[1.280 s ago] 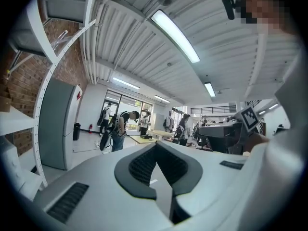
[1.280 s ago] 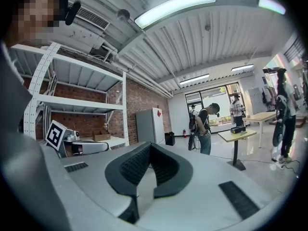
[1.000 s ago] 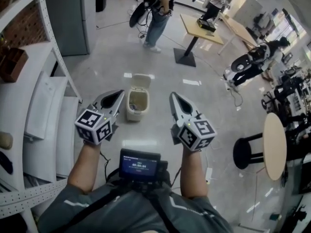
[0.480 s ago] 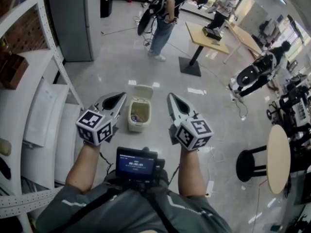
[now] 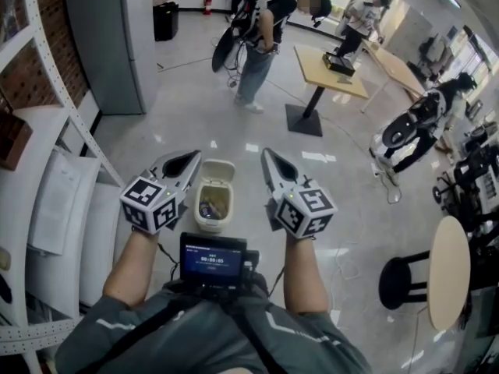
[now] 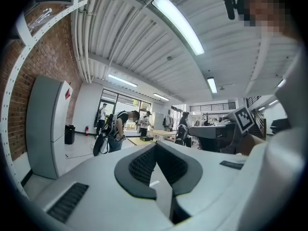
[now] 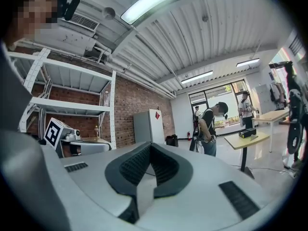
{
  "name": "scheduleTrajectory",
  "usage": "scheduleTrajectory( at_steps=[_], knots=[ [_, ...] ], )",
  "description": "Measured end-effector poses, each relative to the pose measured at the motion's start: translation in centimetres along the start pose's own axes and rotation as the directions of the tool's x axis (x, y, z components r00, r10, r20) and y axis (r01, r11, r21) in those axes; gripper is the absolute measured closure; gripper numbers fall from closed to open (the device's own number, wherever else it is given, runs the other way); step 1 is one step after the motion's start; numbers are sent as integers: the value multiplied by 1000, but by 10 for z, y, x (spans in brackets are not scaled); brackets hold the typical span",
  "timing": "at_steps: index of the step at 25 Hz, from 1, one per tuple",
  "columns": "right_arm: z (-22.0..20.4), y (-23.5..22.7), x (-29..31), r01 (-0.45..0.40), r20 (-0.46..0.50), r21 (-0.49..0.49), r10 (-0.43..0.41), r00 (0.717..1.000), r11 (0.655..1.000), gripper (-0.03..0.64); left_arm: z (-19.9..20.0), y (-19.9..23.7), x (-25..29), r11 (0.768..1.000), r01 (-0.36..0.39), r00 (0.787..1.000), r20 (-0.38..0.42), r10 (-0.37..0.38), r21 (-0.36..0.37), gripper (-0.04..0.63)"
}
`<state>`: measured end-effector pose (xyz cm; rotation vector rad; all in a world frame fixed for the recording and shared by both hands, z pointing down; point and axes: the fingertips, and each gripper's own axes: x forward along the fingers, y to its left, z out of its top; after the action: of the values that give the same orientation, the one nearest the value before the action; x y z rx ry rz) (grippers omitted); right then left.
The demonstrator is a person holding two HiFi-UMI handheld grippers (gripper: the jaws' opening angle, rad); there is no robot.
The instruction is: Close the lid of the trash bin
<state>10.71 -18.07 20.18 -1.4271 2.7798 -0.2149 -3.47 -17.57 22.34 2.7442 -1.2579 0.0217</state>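
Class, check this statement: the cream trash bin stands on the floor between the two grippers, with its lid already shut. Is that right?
Not quite. The trash bin does stand on the floor between the left gripper and the right gripper, but its lid is up, not shut. The head view shows this.

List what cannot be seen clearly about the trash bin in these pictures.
- What lies inside the bin: head view, too small and dark to name.
- Hinge of the lid: head view, too small.
- The bin itself: absent from both gripper views, which point over the room.
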Motion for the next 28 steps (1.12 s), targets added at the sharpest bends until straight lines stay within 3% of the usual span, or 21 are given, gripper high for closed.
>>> scheduleTrajectory(
  at_steps=[11,16,28],
  knots=[
    [13,-77,38,-51,38,55,49,998,997,606,-3,4,86,999,-27,995,-94,31,43,591],
    [4,-99,55,-50,13,80,49,999,996,606,-11,18,109,999,-30,990,-140,35,39,591],
    [-12,-99,124,37,-57,75,-33,998,996,606,-9,93,132,999,37,995,-94,-39,-23,591]
  ],
)
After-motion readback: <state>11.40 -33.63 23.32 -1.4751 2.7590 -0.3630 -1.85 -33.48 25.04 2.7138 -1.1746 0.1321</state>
